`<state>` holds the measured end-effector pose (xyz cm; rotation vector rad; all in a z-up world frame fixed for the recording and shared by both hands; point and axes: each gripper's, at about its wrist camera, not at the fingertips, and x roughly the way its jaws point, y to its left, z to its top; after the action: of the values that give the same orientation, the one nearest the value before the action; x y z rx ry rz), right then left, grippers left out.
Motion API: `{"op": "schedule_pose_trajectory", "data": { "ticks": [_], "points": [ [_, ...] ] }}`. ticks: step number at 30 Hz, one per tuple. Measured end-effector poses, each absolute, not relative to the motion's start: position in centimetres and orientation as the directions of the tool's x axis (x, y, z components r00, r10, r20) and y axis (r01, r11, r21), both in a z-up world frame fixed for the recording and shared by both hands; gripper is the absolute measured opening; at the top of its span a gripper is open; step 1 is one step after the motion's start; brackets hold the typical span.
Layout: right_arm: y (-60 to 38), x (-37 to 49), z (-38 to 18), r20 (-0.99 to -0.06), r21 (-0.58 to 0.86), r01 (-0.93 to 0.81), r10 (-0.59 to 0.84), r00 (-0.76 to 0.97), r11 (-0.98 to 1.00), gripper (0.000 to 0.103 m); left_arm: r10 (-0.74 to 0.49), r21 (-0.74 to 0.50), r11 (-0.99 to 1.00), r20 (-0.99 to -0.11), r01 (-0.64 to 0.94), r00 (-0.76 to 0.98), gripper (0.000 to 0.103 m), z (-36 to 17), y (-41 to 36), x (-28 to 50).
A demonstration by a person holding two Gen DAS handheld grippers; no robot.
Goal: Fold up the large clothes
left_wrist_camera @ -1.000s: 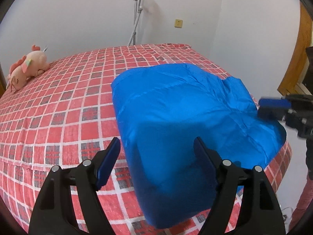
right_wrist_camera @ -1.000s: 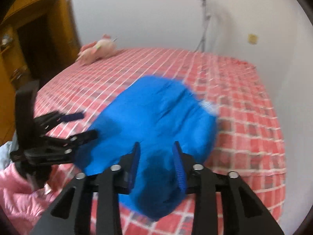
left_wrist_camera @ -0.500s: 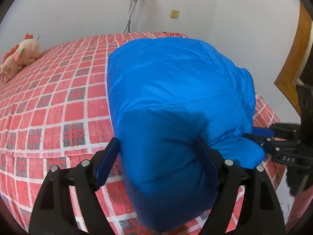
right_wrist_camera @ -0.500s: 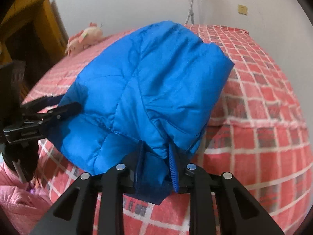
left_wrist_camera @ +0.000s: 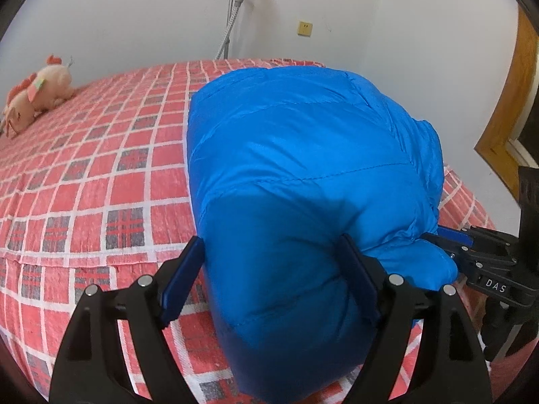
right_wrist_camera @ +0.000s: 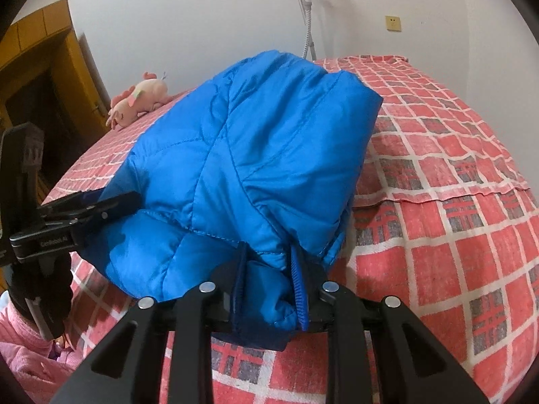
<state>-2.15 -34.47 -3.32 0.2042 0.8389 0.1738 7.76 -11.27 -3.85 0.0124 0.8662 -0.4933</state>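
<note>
A puffy blue jacket (left_wrist_camera: 303,168) lies folded in a thick bundle on the red plaid bed (left_wrist_camera: 101,175), near its front edge. My left gripper (left_wrist_camera: 269,279) stands wide around the bundle's near end, both pads against the fabric. My right gripper (right_wrist_camera: 269,289) is shut on a bunched hem at the other near corner of the jacket (right_wrist_camera: 256,155). The left wrist view shows the right gripper (left_wrist_camera: 444,239) biting the jacket from the right. In the right wrist view the left gripper (right_wrist_camera: 101,205) grips it from the left.
A pink plush toy (left_wrist_camera: 37,97) lies at the far left of the bed. A metal stand (left_wrist_camera: 232,10) leans on the white wall behind. Wooden furniture (right_wrist_camera: 33,67) stands left of the bed and a wooden frame (left_wrist_camera: 515,118) right. Pink cloth (right_wrist_camera: 20,353) lies below the bed's edge.
Both grippers came down with the jacket, which settled from a raised, spread sheet into a folded bundle on the bed. Over the last half second little has moved.
</note>
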Motion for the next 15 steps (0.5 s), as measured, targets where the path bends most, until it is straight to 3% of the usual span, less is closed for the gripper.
{"op": "schedule_pose_trajectory", "data": {
  "ticks": [9,15],
  "points": [
    [-35.1,-1.2,3.2,-0.685,0.227,-0.079,0.217,0.695,0.971,0.03,-0.427,-0.191,0.881,-0.715,0.433,0.554,0.076,0.8,-9.8,9.8],
    [-33.9,5.4,4.9,-0.708,0.215,-0.053,0.193,0.679,0.975,0.03,-0.413,-0.223,0.896,-0.734,0.384,0.538,0.076,2.0,-12.1,14.5]
  ]
}}
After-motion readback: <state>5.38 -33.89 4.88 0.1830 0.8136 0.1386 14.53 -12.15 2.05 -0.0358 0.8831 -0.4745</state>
